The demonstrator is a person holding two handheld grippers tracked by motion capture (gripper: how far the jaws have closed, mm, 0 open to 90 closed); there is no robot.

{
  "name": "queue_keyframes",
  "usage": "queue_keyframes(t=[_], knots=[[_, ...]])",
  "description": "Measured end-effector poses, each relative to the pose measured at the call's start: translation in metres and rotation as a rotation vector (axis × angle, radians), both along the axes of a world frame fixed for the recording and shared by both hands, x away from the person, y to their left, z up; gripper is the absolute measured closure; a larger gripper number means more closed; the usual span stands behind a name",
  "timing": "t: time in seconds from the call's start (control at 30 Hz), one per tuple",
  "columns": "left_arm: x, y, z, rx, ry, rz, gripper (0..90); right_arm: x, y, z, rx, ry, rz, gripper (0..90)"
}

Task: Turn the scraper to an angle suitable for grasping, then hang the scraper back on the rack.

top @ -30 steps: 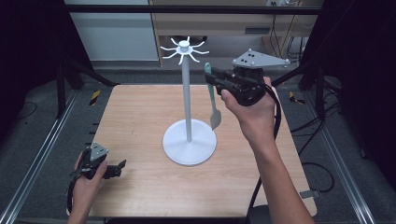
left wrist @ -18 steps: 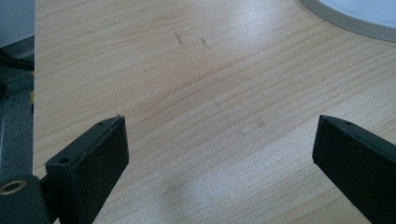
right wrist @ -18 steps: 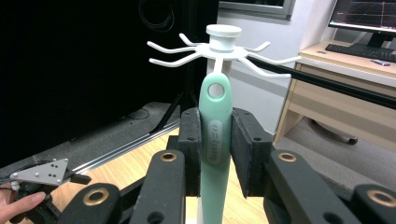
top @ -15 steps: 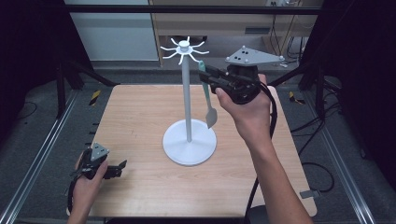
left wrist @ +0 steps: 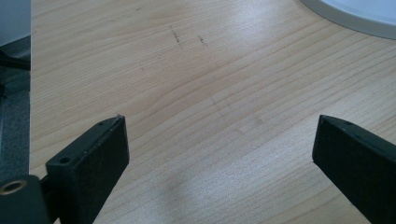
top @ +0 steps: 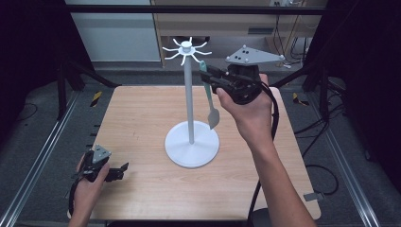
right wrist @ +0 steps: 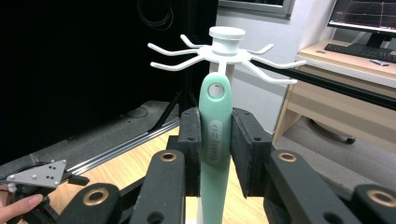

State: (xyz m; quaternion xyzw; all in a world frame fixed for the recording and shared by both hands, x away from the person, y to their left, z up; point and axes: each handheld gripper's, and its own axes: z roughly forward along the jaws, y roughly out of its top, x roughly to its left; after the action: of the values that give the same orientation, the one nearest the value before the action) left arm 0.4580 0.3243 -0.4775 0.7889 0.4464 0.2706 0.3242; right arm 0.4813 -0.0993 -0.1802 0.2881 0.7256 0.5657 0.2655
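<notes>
a: from my seat, the spatula (right wrist: pixel 215 140) runs off the bottom edge of the right gripper view, so i can't see its blade there. its handle also covers most of the stand (right wrist: pixel 227 39) pole behind it.

b: and in the left gripper view?

a: the stand's base (left wrist: pixel 359 16) is cut by the top right corner, just a sliver of rim. the right pad (left wrist: pixel 357 161) is clipped by the frame edge too.

b: the high view?

a: the spatula's hanging hole is too small to make out, and i can't tell whether it touches a hook.
</notes>
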Motion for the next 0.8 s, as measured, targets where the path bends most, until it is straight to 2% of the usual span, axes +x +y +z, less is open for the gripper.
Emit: queue_keyframes(t=[0.8], knots=[[0.0000, -0.0008, -0.0008, 0.001, 0.003, -0.006, 3.5, 0.0082, 0.0076, 0.0026, -0.029, 0.021, -0.008, 74.6]])
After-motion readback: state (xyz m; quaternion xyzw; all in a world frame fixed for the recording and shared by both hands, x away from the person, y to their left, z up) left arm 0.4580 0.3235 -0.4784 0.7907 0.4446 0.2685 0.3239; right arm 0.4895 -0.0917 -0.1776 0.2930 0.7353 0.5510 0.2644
